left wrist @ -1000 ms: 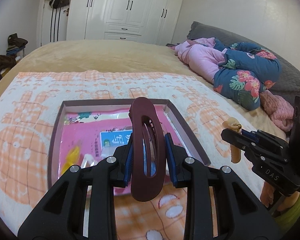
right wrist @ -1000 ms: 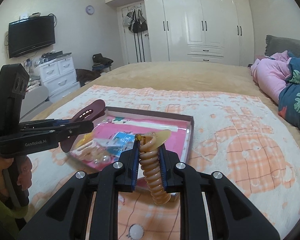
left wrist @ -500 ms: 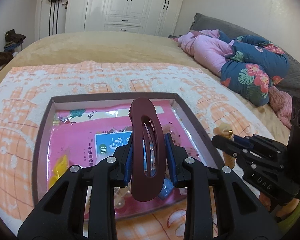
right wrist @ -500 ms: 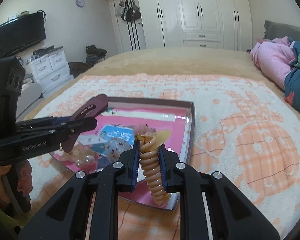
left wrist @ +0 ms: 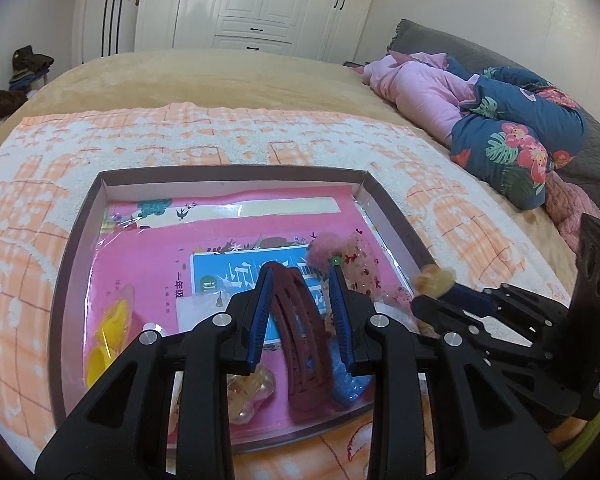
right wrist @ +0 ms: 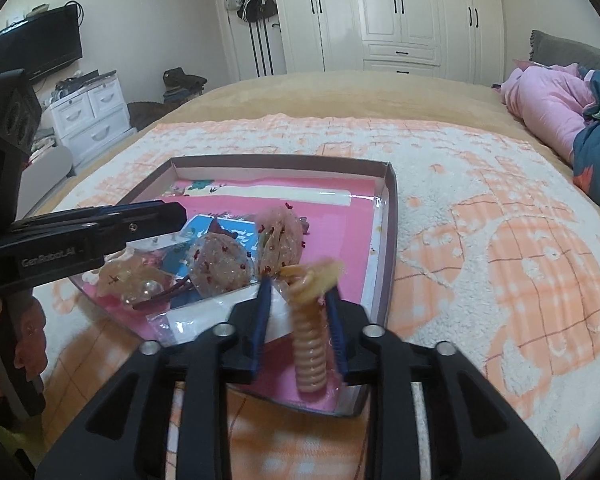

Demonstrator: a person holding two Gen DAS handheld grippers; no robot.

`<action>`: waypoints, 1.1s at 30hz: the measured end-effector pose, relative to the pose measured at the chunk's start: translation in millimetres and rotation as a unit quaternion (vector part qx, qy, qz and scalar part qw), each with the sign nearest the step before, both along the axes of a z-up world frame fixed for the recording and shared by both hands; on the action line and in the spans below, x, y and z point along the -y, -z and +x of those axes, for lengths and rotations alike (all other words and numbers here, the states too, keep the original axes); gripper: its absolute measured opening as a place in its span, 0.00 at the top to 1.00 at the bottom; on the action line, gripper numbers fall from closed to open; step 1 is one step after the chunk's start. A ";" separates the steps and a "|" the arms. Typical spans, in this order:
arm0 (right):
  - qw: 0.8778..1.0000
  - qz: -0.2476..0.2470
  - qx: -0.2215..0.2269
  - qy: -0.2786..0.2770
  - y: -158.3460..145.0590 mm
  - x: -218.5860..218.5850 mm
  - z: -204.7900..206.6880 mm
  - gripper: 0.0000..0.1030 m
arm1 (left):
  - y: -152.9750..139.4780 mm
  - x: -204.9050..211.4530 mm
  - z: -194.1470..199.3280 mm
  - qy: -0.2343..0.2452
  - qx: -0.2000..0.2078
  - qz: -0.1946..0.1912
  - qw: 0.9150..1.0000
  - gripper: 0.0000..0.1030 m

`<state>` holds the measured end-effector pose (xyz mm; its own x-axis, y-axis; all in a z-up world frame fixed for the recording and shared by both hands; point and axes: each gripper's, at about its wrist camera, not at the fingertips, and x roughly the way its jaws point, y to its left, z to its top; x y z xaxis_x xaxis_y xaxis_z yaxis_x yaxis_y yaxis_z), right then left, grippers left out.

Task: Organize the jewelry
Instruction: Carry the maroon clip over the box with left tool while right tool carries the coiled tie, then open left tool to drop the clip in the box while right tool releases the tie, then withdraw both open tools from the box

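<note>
The box was seen lying on the orange-and-white blanket of the bed, filling the lower middle of both views, with both pairs of tongs hung directly over its near end. The left tongs were drawn nearly as close as they go, and the hair clip was caught between them. Its upper tip was pressed to the left pad, while a thin gap appeared at the right pad, so the grip was judged slack. The clip's long axis ran from the fingertips down towards the bottom edge of the frame, and its lower end was judged to be at or near the box floor.

The right tongs had just been opening. The coiled hair tie stood between the jaws, clear space was seen at the left pad, and it was no longer pinched. Its axis ran almost straight down the frame, into the box's near right corner. Each piece was therefore straight below its own tongs, and only a release and a lift were judged to be needed.

The clip was dark red, long, curved and slotted. The tie was a peach spiral with a blurred yellowish top. Sequinned round pieces were seen beside it on a pink sheet.
</note>
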<state>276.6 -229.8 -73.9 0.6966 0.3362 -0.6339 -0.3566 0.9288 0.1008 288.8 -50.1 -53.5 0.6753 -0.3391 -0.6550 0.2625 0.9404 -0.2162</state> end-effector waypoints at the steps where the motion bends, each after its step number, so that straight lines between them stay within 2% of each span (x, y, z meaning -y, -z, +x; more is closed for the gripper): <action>1: 1.000 0.001 0.002 -0.001 -1.1 0.8 -1.5 0.61 | -0.3 0.1 -0.2 0.000 0.001 0.000 1.000 0.80; 5: 1.000 -0.004 0.014 -0.001 -7.0 3.0 -15.9 0.57 | -3.3 -0.5 -4.1 -0.001 0.005 -0.001 1.000 0.80; 11: 1.000 -0.002 0.028 0.008 -17.5 9.2 -35.2 0.46 | -12.5 0.4 -14.1 0.000 0.014 -0.003 1.000 0.79; 17: 0.998 -0.002 0.055 0.016 -36.0 13.4 -57.1 0.34 | -24.9 -3.1 -35.1 -0.005 0.027 -0.007 1.000 0.68; 22: 0.996 -0.001 0.088 0.030 -51.9 18.7 -79.6 0.17 | -38.5 -9.4 -60.6 -0.013 0.046 -0.010 0.999 0.53; 27: 0.993 -0.001 0.111 0.035 -62.9 20.7 -100.6 0.09 | -48.0 -16.6 -87.2 -0.023 0.063 -0.009 0.998 0.43; 33: 0.991 -0.001 0.132 0.039 -69.7 21.0 -123.3 0.07 | -54.7 -27.4 -119.0 -0.034 0.082 -0.015 0.996 0.25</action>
